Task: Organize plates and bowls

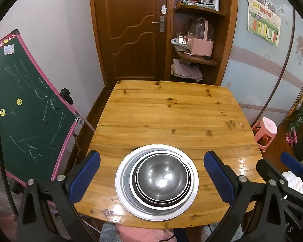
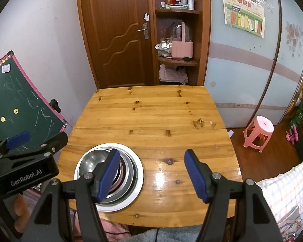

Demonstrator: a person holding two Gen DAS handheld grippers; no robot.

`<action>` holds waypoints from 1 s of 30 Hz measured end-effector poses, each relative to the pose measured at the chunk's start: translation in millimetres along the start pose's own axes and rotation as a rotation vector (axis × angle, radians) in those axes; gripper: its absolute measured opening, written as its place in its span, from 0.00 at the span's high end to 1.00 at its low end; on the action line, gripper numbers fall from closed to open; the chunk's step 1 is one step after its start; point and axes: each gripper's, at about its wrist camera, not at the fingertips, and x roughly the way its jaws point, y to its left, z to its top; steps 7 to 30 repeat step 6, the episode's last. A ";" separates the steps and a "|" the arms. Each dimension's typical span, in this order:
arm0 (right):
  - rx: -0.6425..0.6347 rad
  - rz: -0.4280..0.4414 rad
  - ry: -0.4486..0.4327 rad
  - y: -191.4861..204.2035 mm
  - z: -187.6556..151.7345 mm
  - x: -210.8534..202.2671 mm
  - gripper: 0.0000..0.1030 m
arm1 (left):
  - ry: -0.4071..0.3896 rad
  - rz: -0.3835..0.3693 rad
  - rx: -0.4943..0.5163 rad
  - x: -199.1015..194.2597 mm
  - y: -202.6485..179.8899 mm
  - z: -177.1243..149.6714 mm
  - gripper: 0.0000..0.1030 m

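Observation:
A stack of dishes sits near the front edge of the wooden table (image 1: 171,113): a steel bowl (image 1: 161,178) nested in further bowls on a wide white plate (image 1: 121,181). My left gripper (image 1: 151,155) hangs above the stack, open wide, with its blue pads clear of the plate rim on both sides. My right gripper (image 2: 151,152) is open over bare table just right of the stack, with nothing between its fingers. Its left finger hides part of the steel bowl (image 2: 91,161) and the white plate (image 2: 136,191). Each gripper shows at the edge of the other's view: right gripper (image 1: 276,164), left gripper (image 2: 40,141).
A green chalkboard (image 1: 26,109) with a pink frame leans left of the table. A pink plastic stool (image 2: 258,133) stands on the floor to the right. Behind the table are a wooden door (image 1: 131,30) and cluttered shelves (image 1: 198,40). Checked bedding (image 2: 288,185) lies at the right front.

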 end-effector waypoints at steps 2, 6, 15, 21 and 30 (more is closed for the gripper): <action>0.004 0.003 0.003 -0.3 -0.6 1.2 0.35 | 0.005 0.001 -0.002 0.5 0.9 -0.7 0.01; 0.005 0.004 0.003 -0.7 -1.2 1.2 0.35 | 0.007 0.005 -0.001 1.8 2.5 -0.2 0.01; 0.005 0.004 0.003 -0.7 -1.2 1.2 0.35 | 0.007 0.005 -0.001 1.8 2.5 -0.2 0.01; 0.005 0.004 0.003 -0.7 -1.2 1.2 0.35 | 0.007 0.005 -0.001 1.8 2.5 -0.2 0.01; 0.005 0.004 0.003 -0.7 -1.2 1.2 0.35 | 0.007 0.005 -0.001 1.8 2.5 -0.2 0.01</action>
